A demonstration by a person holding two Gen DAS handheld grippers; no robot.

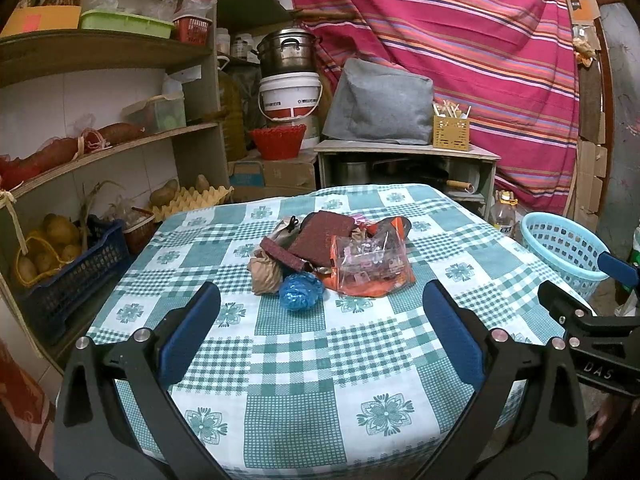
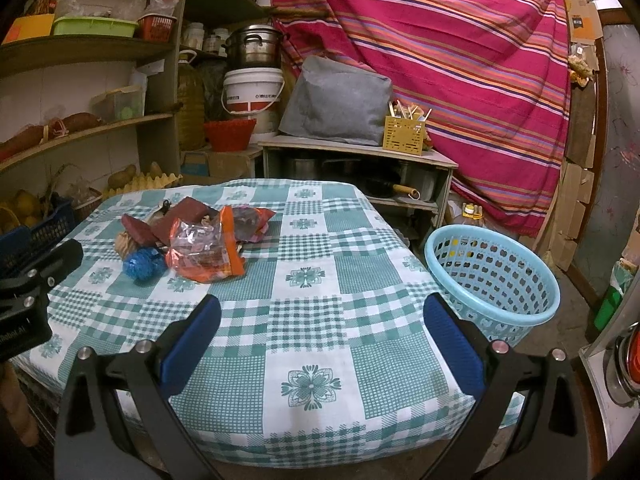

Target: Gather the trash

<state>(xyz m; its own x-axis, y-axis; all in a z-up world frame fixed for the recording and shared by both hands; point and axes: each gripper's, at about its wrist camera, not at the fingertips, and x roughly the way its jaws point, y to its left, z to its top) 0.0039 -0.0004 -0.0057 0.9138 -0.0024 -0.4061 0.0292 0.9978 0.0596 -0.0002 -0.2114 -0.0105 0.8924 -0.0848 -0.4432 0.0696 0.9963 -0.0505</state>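
A pile of trash lies mid-table on the green checked tablecloth (image 1: 288,360): an orange and clear plastic bag (image 1: 368,266), a blue crumpled ball (image 1: 300,291), a tan crumpled wad (image 1: 265,274) and dark red wrappers (image 1: 320,238). The bag (image 2: 208,254) and the blue ball (image 2: 140,264) also show in the right wrist view. A light blue basket (image 2: 496,280) stands on the floor right of the table. My left gripper (image 1: 320,308) is open and empty, short of the pile. My right gripper (image 2: 322,316) is open and empty over the table's right part.
Wooden shelves (image 1: 100,52) with baskets and potatoes stand at the left. A low cabinet (image 1: 404,164) with a grey bag and a yellow holder stands behind the table. A striped cloth (image 1: 460,40) hangs at the back. A white bucket (image 1: 290,96) and pot are stacked.
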